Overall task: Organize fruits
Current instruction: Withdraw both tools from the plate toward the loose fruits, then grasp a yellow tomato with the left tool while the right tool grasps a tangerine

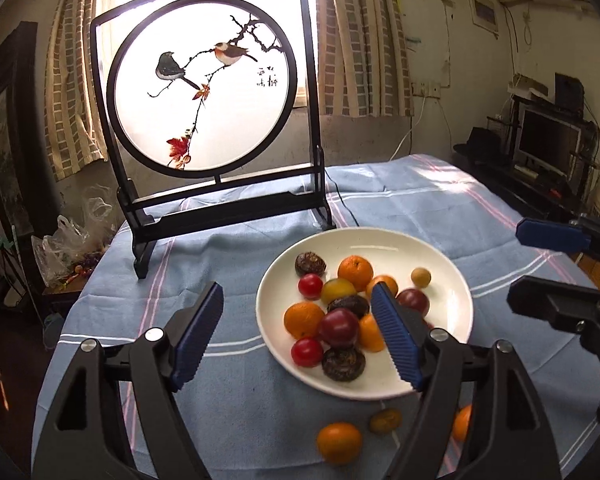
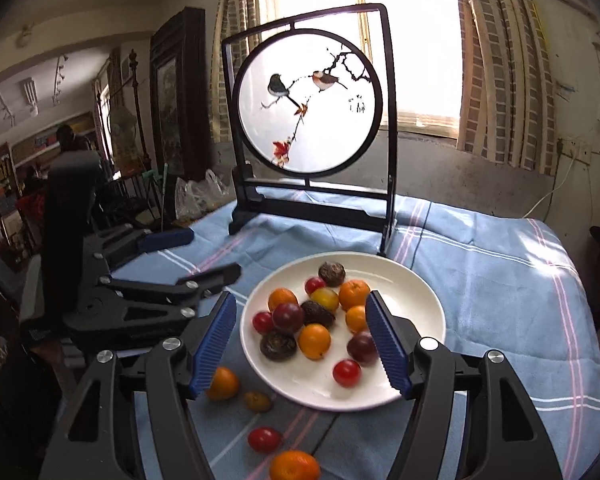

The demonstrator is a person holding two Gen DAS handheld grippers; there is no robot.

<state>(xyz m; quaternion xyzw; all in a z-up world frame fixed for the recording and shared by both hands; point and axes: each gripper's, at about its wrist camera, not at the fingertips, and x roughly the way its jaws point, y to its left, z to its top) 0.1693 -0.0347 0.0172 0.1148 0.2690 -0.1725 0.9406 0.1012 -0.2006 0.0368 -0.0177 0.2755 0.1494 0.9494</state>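
Four fruits off plate (image 2: pixel 416 280), on table just near side of it. Left claw (image 1: pixel 298 332) and right claw (image 2: pixel 302 344) spread, empty; nearest orange (image 2: pixel 222 383) beside right claw.

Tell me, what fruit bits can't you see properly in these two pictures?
- Left wrist view: an orange on the cloth is half hidden by the left hand-held gripper.
- Right wrist view: another orange is cut off by the bottom edge.
- Right wrist view: the dark plum on the plate sits partly behind a blue finger.
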